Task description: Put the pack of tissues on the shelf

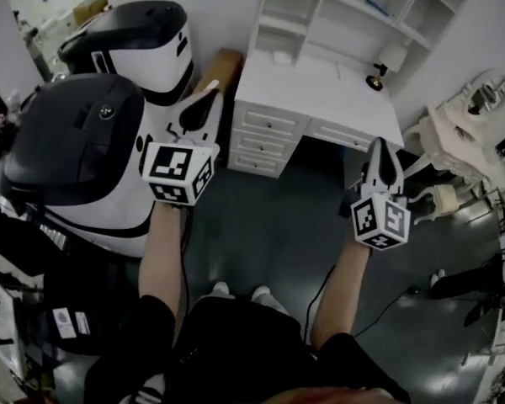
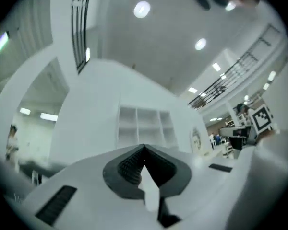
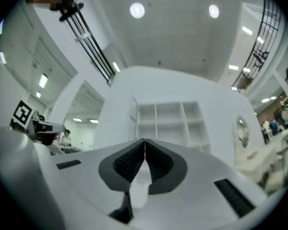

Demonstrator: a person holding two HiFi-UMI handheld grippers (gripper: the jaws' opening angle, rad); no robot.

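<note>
Shelf (image 1: 353, 7): white cubbies ahead of both jaws
Left gripper (image 1: 209, 89): jaws closed, empty
Right gripper (image 1: 383, 146): jaws closed, empty
Machine (image 1: 76, 141): beside left jaws

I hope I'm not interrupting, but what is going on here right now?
A person stands facing a white desk with a shelf unit on top, holding a gripper in each hand. The left gripper and the right gripper both point towards the desk, jaws together with nothing between them. A small white object lies on the desk below the shelves. It may be the tissue pack, but it is too small to tell.
</note>
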